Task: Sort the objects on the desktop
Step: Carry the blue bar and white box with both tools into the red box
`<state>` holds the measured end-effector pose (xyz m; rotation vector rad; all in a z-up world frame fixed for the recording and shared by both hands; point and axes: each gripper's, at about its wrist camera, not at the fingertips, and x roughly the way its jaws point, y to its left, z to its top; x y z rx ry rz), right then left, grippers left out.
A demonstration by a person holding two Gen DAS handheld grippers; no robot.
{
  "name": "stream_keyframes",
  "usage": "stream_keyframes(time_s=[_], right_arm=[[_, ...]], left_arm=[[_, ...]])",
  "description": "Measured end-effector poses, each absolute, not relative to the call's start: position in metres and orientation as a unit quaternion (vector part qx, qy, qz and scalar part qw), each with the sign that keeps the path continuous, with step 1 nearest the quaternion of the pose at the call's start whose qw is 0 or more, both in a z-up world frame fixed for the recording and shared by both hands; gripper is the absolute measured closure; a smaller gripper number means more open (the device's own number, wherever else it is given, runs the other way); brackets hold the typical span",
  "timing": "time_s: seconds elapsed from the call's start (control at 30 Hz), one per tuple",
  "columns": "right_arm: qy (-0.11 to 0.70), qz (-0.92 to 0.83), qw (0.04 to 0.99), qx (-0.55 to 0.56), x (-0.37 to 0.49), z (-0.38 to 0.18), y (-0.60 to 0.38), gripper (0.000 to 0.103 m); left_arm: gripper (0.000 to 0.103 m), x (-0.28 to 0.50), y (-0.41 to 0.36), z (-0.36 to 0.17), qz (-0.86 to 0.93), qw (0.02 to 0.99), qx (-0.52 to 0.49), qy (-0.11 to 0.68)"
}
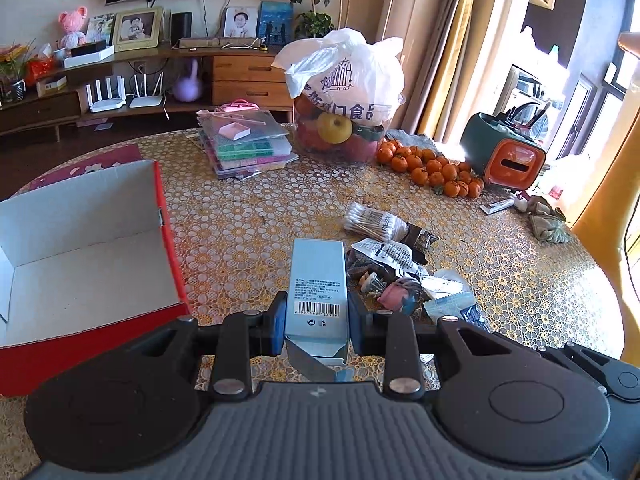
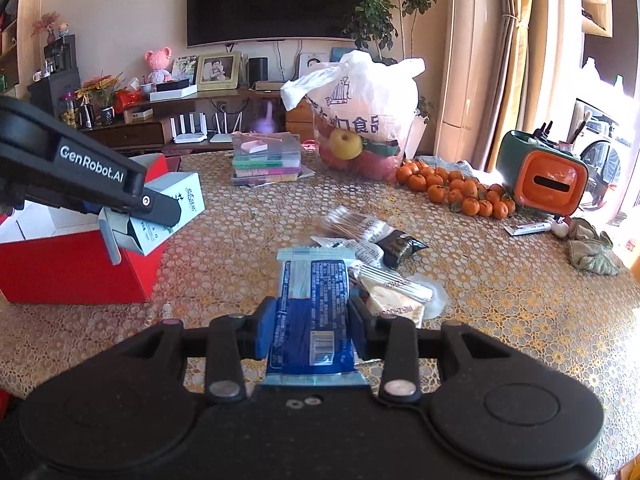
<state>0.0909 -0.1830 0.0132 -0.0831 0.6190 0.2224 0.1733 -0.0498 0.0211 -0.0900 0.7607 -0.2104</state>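
My left gripper (image 1: 317, 322) is shut on a pale blue carton (image 1: 317, 280) with a barcode, held above the table just right of the red box (image 1: 168, 216), whose white inside is open. In the right wrist view the same carton (image 2: 176, 204) hangs in the left gripper (image 2: 160, 210) over the red box's (image 2: 80, 268) near corner. My right gripper (image 2: 313, 322) is shut on a blue and white packet (image 2: 314, 304), raised over a pile of small items: a cotton swab pack (image 2: 356, 224), a dark sachet (image 2: 402, 244) and printed wrappers (image 2: 394, 280).
A white plastic bag of fruit (image 1: 344, 92), a row of tangerines (image 1: 436, 172), a green and orange holder (image 1: 504, 156), stacked bead cases (image 1: 248, 144), a small tube (image 1: 498, 206) and a crumpled cloth (image 1: 546, 222) sit on the patterned table (image 1: 248, 216). A TV cabinet stands behind.
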Motion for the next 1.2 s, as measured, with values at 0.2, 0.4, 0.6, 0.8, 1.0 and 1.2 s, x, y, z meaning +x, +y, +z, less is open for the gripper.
stream_keyframes(time_s=[0.2,0.4,0.6,0.8,1.0,1.2], right_arm=[[0.296,0.12,0.946,-0.048,0.088,0.027,-0.163,0.066],[0.294,0.135,0.945,-0.057,0.091,0.036,-0.14,0.066],[0.288,0.15,0.943,-0.067,0.099,0.045,-0.114,0.066],[0.283,0.17,0.941,-0.079,0.103,0.053,-0.083,0.066],[0.276,0.189,0.938,-0.095,0.108,0.057,-0.054,0.066],[0.28,0.205,0.932,-0.106,0.115,0.058,-0.033,0.066]], left_arm=[[0.074,0.158,-0.022,0.032,-0.094,0.927,-0.048,0.359],[0.074,0.147,0.009,0.031,-0.077,0.928,-0.057,0.359],[0.074,0.137,0.042,0.029,-0.059,0.929,-0.067,0.359],[0.074,0.13,0.074,0.029,-0.039,0.93,-0.08,0.356],[0.074,0.127,0.102,0.029,-0.019,0.931,-0.084,0.355],[0.074,0.127,0.126,0.028,-0.002,0.931,-0.087,0.355]])
